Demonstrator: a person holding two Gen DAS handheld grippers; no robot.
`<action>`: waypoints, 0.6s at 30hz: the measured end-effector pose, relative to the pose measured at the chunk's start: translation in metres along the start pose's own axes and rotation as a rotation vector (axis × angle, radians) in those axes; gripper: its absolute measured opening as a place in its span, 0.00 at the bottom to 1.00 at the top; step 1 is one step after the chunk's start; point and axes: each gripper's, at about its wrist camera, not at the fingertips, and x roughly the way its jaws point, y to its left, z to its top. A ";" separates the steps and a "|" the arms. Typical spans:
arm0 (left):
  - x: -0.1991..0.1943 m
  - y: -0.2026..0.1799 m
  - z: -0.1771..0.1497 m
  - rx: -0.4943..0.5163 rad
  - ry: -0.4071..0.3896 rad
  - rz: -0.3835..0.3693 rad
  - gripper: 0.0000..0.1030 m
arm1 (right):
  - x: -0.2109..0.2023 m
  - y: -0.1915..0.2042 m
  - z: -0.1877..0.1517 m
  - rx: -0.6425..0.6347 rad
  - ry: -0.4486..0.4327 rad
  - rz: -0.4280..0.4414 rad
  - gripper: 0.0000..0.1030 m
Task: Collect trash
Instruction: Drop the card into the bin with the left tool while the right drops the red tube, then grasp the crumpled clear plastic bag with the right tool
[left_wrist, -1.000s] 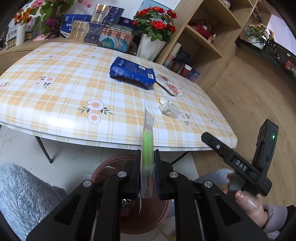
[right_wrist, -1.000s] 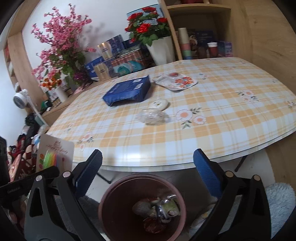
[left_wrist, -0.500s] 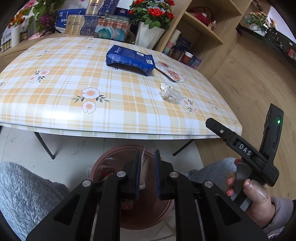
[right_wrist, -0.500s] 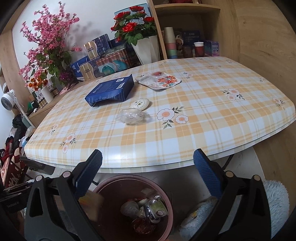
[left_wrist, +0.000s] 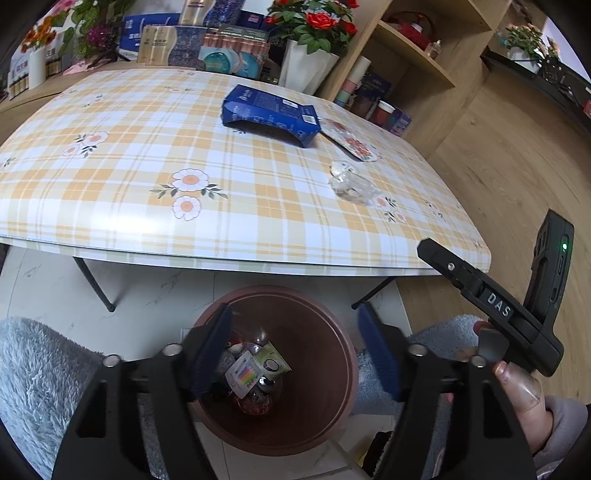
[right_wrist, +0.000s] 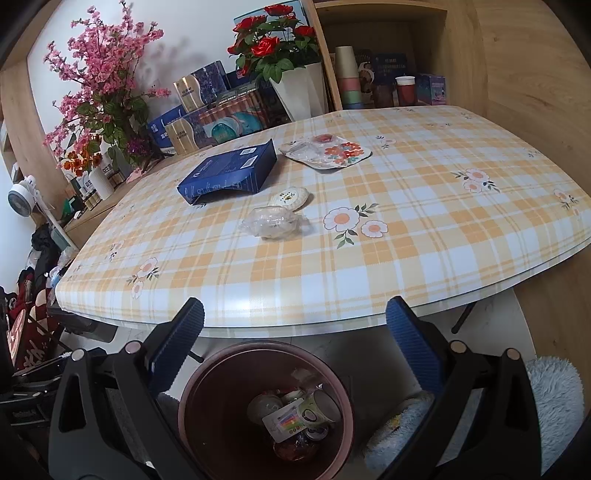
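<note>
Brown plastic bin (left_wrist: 332, 373) sits on the floor right below & between the left gripper (left_wrist: 295, 347) jaws, which are spread wide w/ nothing between the blue pads; they've just been opening. Inside the bin, on top of the other rubbish, lies the white card pack w/ coloured sticks (left_wrist: 245, 374), next to a green-and-white wrapper (left_wrist: 271, 363) & some shiny bits — below the jaws, nearer the left pad, not touching either.

Right gripper (right_wrist: 295, 350) jaws also wide apart, empty, w/ the same bin (right_wrist: 192, 398) under & between them; card pack (right_wrist: 286, 421) seen in the bottom beside a small cup (right_wrist: 319, 408).

Beyond both sets of jaws, past the bin rim: table w/ orange-white check cloth (left_wrist: 110, 206). Still on it, ahead of the jaws: crumpled clear plastic (right_wrist: 273, 221), a small white round packet (right_wrist: 290, 197) touching or just behind it, a blue box (right_wrist: 229, 173) further back, & a floral wrapper (right_wrist: 328, 151) to the right of the box.

In the left view, a hand (left_wrist: 521, 387) holds the right gripper's handle off beyond the right jaw. Grey fluffy rug (left_wrist: 40, 376) lies outside the left jaw.
</note>
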 end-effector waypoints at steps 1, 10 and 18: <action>0.000 0.002 0.001 -0.009 -0.003 0.007 0.74 | 0.000 0.001 0.000 -0.002 0.002 -0.001 0.94; -0.001 0.023 0.015 -0.089 -0.021 0.084 0.94 | 0.011 0.005 0.001 -0.061 0.029 0.009 0.94; -0.002 0.035 0.044 -0.064 -0.078 0.137 0.94 | 0.036 0.012 0.022 -0.152 0.039 0.055 0.94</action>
